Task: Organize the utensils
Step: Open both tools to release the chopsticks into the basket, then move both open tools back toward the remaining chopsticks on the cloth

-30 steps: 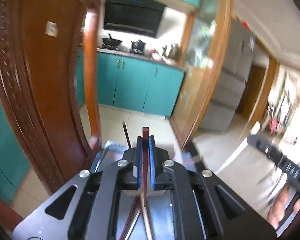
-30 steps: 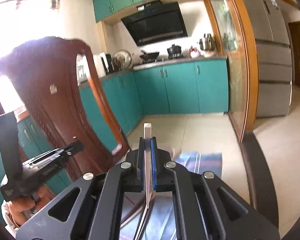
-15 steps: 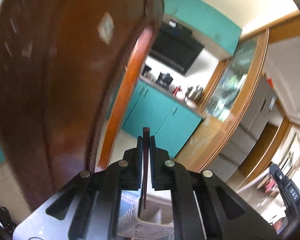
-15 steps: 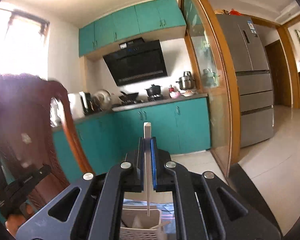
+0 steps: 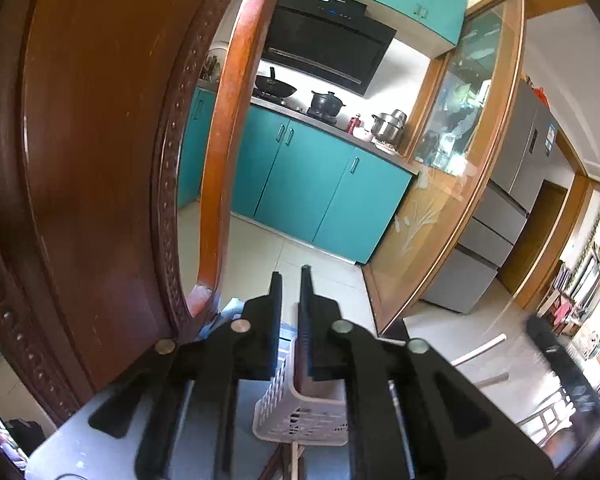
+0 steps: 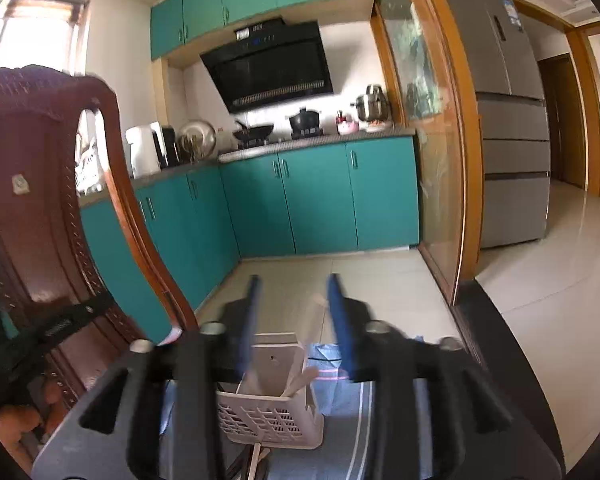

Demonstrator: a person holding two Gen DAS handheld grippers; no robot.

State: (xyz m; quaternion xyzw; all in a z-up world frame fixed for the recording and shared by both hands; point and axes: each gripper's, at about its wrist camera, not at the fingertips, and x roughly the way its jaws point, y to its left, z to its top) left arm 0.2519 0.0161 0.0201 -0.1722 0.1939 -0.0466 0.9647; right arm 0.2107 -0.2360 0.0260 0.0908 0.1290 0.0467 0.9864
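Observation:
A white perforated utensil basket (image 5: 300, 416) stands on the table under my left gripper (image 5: 290, 280), whose jaws stand slightly apart and empty; a dark red chopstick (image 5: 300, 364) stands in the basket. In the right wrist view the same basket (image 6: 268, 412) sits below my right gripper (image 6: 294, 284), which is wide open and empty. A pale chopstick (image 6: 314, 320) is dropping between the jaws into the basket. Pale utensil handles (image 6: 300, 380) lean inside it. More chopsticks (image 6: 252, 464) lie on the table at the bottom edge.
A carved wooden chair back (image 5: 100, 160) stands close on the left, also in the right wrist view (image 6: 40, 200). A blue striped cloth (image 6: 352, 420) covers the table. Teal kitchen cabinets (image 6: 320, 200) and a fridge (image 6: 512, 140) are behind.
Both grippers have opened and let go of their chopsticks over the basket. The dark red one now stands in the basket; the pale one is falling.

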